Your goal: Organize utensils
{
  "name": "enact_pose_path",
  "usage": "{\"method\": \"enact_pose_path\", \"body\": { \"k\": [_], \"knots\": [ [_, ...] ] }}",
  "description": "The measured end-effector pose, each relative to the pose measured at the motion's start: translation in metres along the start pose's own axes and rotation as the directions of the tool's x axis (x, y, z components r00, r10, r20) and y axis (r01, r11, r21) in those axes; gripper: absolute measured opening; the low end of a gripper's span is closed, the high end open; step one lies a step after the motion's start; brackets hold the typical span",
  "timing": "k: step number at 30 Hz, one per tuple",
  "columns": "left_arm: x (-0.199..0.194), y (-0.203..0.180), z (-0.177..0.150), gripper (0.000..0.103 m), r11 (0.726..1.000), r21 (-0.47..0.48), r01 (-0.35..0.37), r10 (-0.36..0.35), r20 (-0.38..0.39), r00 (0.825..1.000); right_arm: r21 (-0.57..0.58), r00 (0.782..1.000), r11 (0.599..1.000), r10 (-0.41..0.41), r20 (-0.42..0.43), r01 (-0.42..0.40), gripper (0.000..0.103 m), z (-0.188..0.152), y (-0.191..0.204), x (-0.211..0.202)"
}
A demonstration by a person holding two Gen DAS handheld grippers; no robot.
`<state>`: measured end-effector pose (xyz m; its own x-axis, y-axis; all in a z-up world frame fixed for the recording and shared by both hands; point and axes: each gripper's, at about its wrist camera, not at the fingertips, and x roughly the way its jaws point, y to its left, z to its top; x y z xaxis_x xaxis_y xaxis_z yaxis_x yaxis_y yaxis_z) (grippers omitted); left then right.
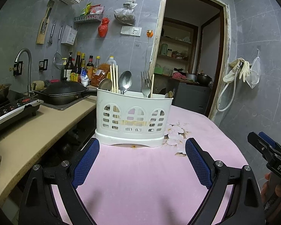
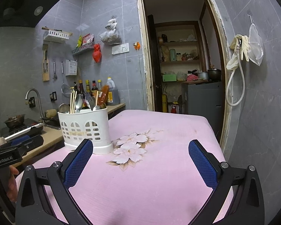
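Note:
A white plastic utensil holder (image 1: 133,118) stands on the pink flowered table (image 1: 140,178); it also shows in the right wrist view (image 2: 85,129). It holds spoons (image 1: 125,81), a fork (image 1: 146,84) and chopsticks (image 1: 113,78), all upright. My left gripper (image 1: 142,146) is open and empty, just in front of the holder. My right gripper (image 2: 140,148) is open and empty over the table, to the right of the holder. It also shows in the left wrist view (image 1: 267,150), at the right edge.
A beige counter (image 1: 37,129) lies to the left with an induction hob (image 1: 11,110), a black wok (image 1: 63,91) and sauce bottles (image 1: 80,69). A doorway (image 2: 181,61) opens behind the table. The tiled wall (image 2: 262,103) is at the right.

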<state>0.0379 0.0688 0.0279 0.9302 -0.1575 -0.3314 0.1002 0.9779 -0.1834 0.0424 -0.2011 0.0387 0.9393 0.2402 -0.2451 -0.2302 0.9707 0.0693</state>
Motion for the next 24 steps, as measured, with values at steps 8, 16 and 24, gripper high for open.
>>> {"method": "enact_pose_path", "body": {
  "k": [8,16,24],
  "knots": [
    [0.0001,-0.0001,0.0,0.09,1.0,0.0,0.001,-0.001,0.001,1.0,0.0,1.0,1.0,0.0,0.0,0.0,0.103,-0.0006,0.0007,0.0004],
    [-0.0003,-0.0008,-0.003,0.09,1.0,0.004,0.002,-0.002,0.001,1.0,0.0,1.0,1.0,0.0,-0.001,0.0,0.103,-0.0005,0.0006,0.0003],
    [-0.0035,-0.0044,-0.0054,0.09,1.0,0.012,-0.016,0.015,0.025,1.0,-0.001,1.0,1.0,0.004,-0.006,-0.004,0.103,-0.0012,0.0017,0.0002]
  ]
}}
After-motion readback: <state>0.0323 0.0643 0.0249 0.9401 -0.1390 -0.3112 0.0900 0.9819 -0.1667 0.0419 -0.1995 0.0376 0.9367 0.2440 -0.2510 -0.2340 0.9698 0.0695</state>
